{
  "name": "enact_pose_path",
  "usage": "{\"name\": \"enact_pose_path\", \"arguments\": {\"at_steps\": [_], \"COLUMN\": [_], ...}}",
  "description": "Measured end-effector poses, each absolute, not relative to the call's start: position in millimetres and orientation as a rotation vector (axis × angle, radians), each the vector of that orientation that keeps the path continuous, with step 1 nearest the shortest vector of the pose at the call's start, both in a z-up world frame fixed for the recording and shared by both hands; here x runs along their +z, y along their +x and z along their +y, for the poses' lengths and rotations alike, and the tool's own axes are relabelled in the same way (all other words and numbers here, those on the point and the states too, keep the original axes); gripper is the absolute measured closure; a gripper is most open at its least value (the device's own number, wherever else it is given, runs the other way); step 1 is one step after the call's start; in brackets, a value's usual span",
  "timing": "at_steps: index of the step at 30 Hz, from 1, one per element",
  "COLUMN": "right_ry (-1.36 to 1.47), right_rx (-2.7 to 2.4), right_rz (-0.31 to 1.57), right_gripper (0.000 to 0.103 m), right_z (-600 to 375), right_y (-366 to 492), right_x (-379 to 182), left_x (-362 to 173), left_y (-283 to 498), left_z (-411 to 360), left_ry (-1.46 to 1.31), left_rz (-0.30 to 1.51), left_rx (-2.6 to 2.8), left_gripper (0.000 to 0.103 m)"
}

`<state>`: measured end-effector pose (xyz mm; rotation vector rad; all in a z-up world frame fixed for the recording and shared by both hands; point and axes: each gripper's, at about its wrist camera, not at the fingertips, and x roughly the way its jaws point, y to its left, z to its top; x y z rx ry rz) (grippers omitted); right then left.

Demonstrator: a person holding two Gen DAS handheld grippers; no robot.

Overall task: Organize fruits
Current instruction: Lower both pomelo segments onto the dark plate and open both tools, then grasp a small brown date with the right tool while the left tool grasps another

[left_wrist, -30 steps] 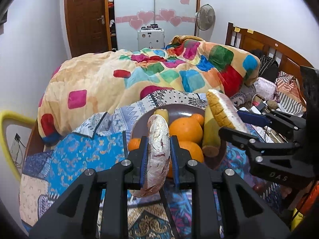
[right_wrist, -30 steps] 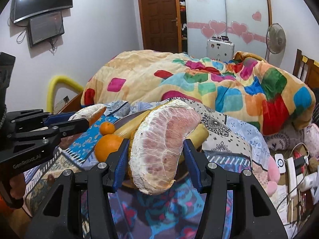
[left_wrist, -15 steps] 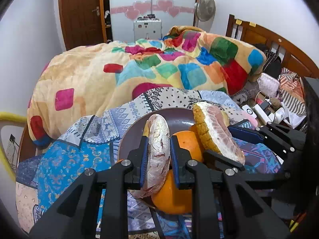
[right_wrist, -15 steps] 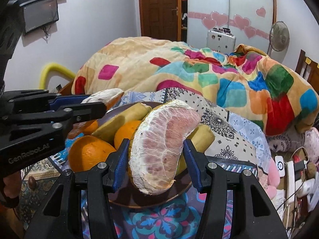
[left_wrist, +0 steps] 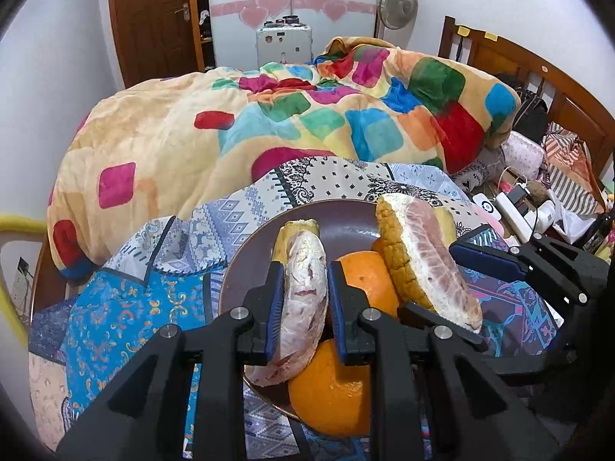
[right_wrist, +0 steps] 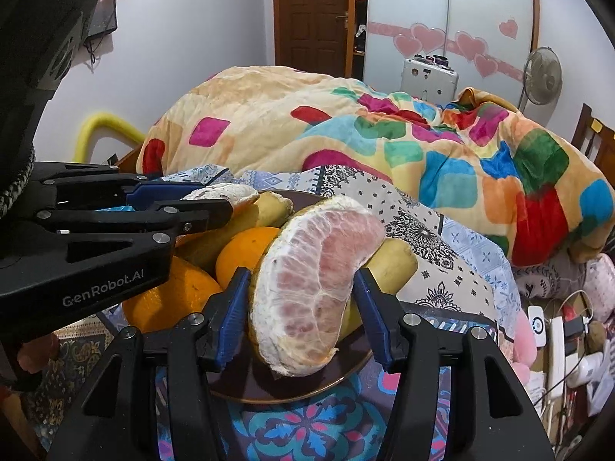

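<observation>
Holding two peeled pomelo wedges over a dark plate [left_wrist: 346,219] on the bed. Left gripper [left_wrist: 303,299] pinching the thinner pomelo wedge [left_wrist: 303,307] flat between blue-padded jaws; right gripper [right_wrist: 303,315] clamping the thicker pomelo wedge [right_wrist: 311,284] by its curved sides. Crowding the plate below: oranges [left_wrist: 365,276] and bananas [right_wrist: 392,265]. Judging the wedges soft, light, juicy, easily bruised; gripping gently across the broad membrane faces, mid-length, and avoiding squeezing the thin tips.
</observation>
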<state>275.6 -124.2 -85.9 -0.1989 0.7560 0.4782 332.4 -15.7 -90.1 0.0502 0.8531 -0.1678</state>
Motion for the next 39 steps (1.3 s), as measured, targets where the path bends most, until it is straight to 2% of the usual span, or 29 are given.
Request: {"name": "enact_pose_path", "arguments": {"at_steps": [10,27,29,34,39], "right_ry": [-0.193,-0.135,-0.121,-0.096,-0.117], "right_rx": [0.489,0.452,0.451,0.457,0.458], "right_rz": [0.734,0.691,0.682,0.661,0.645], "right_gripper": [0.043,0.042,0.042,0.042,0.042], "right_z": [-128.4,-159.4,-163.8,-172.5,-175.1], "right_y": [262.9,213.4,201.9,178.7,155.6], "right_x": [-78.2,-45.1,-38.9,-30.6,-31.9], "left_x": [-84.2,-32.8,-29.7,-23.6,-26.3], "left_y": [317.9,222.1,209.9,173.8,143.0], "left_z": [-7.4,3.8,5.5,13.2,26.6], "left_ry": [0.023,0.027,0.029,0.030,-0.002], "left_rz": [0.859,0.730,0.718,0.680,0.673], "left_rx": [-0.163,-0.108,-0.103,-0.085,-0.081], "left_gripper": [0.075,0.072,0.070,0.056,0.047]}}
